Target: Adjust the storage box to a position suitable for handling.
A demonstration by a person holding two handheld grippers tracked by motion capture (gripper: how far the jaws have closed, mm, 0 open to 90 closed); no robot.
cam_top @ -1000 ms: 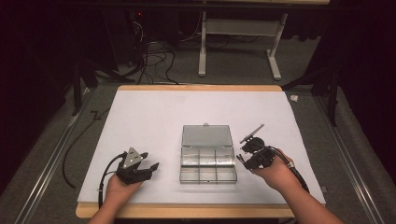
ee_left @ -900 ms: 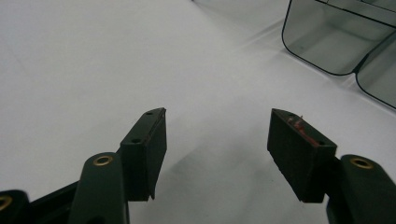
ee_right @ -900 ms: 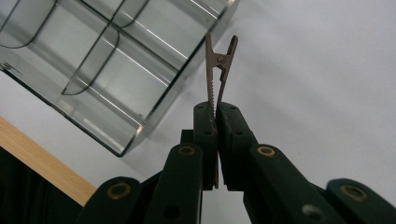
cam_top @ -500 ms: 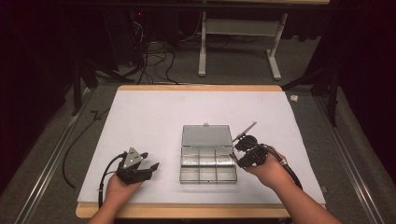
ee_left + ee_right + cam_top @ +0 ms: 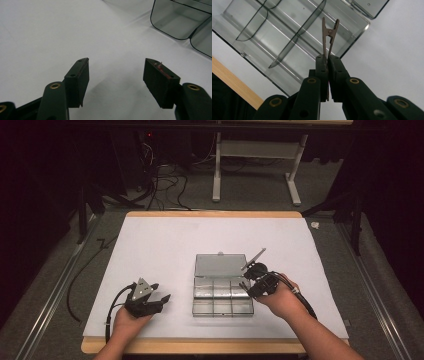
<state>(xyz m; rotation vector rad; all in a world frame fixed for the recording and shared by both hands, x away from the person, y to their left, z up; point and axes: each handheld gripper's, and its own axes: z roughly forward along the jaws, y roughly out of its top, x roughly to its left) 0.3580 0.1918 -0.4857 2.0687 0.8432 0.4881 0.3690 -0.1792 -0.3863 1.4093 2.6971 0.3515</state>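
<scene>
Moved in toward the clear compartment box [image 5: 222, 290] since a second ago: right gripper [image 5: 256, 281], formerly off the box's right edge near the table's right side, now over the right end of the box. Left gripper [image 5: 157, 299] unchanged, in the same spot on the white table cover [image 5: 165, 245] to the left of the box.

Right hand [image 5: 280, 297] reaching in from the lower right, forearm angled up and left, wrist raised, gripper tipped toward the box's right compartments. Left hand [image 5: 127, 320] low at the near edge, wrapped around its gripper's handle, grey three-cornered plate on top, cable looping off to its left.

Seen along the right gripper [image 5: 328, 58]: jaws pressed together, clamped on the tail of a small metal clip [image 5: 329, 37]. Clip upright between the jaw tips, serrated mouth pointing away from the gripper, slightly parted at its far end. Beyond the clip tip, the box [image 5: 294, 37], its dividers and open lid [image 5: 367, 7].

Seen along the left gripper [image 5: 116, 75]: jaws wide apart, nothing between them, bare white cover under the gap. Corner of the box [image 5: 180, 22] well ahead and to the right of the right-hand jaw, apart from it.
</scene>
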